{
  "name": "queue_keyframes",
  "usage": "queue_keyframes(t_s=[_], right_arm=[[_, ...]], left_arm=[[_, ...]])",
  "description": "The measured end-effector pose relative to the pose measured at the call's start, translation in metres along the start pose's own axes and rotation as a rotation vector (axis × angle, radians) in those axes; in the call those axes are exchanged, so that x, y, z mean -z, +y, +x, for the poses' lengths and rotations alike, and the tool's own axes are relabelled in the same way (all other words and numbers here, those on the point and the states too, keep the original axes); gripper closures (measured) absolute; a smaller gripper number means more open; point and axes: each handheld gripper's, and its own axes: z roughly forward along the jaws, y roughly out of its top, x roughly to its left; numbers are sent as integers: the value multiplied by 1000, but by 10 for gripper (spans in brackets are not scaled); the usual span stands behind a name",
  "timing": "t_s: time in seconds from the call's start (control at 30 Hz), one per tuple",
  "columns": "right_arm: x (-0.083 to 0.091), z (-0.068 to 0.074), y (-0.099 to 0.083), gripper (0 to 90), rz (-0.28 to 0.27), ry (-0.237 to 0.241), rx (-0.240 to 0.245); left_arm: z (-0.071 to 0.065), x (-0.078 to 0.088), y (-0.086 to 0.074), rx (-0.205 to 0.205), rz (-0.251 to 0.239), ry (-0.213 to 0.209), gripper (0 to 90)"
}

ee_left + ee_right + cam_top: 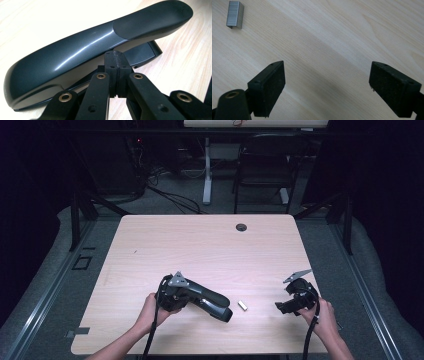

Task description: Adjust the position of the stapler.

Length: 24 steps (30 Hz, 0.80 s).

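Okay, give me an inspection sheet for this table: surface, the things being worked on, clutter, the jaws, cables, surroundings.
Surface: pale wood table, cable hole near far edge.
Job's things: dark stapler lying on the table; strip of staples just right of it, apart.
Clutter: nothing seen.
Grippers: left gripper jaws shut, at the stapler's side; right gripper jaws open, nothing between, staples ahead.
Cables: one cable trails from each gripper toward the person.
Surroundings: dark room, chair, floor cables.
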Motion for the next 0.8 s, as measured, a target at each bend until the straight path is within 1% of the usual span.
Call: queue_keyframes(t_s=[0.13,0.17,0.2,0.23,0.27,0.3,0.37,0.4,0.43,0.47,0.53,0.6,0.63,0.67,0.7,0.73,0.77,0.8], right_arm=[[0,-1,0,130,-2,0,5],[0,0,0,130,-2,1,4],[1,0,0,131,0,12,4],[1,0,0,131,-5,11,3],[1,0,0,131,-12,20,4],[2,1,0,131,-22,26,-3],[4,3,1,131,-17,36,-1],[4,4,2,131,-26,52,-9],[4,4,2,131,-26,52,-9],[7,7,3,132,-40,71,-6],[10,12,5,139,-58,99,-6],[12,17,8,143,-85,140,-13],[12,17,8,143,-85,140,-13],[15,24,13,142,-104,178,-9],[15,24,13,142,-104,178,-9],[17,32,18,141,-114,212,4],[17,32,18,141,-114,212,4],[17,40,23,140,-129,242,18]], left_arm=[[0,0,2,1,-13,15,900],[0,0,2,1,-13,15,900],[2,2,3,3,-21,28,900],[2,2,3,3,-21,28,900],[4,3,3,16,-26,16,899],[5,3,2,14,-24,7,887],[6,8,2,5,-25,-10,836],[7,11,3,3,-25,-14,795],[7,11,3,3,-25,-14,726],[10,18,3,13,-33,-6,635],[14,25,1,16,-42,-5,523],[20,32,-2,18,-33,0,410],[20,32,-2,18,-33,0,362],[25,35,-5,20,-31,6,321],[28,36,-7,18,-31,9,321],[39,39,-11,30,-24,14,233],[39,39,-11,30,-24,14,208],[52,40,-15,54,-33,8,192]])
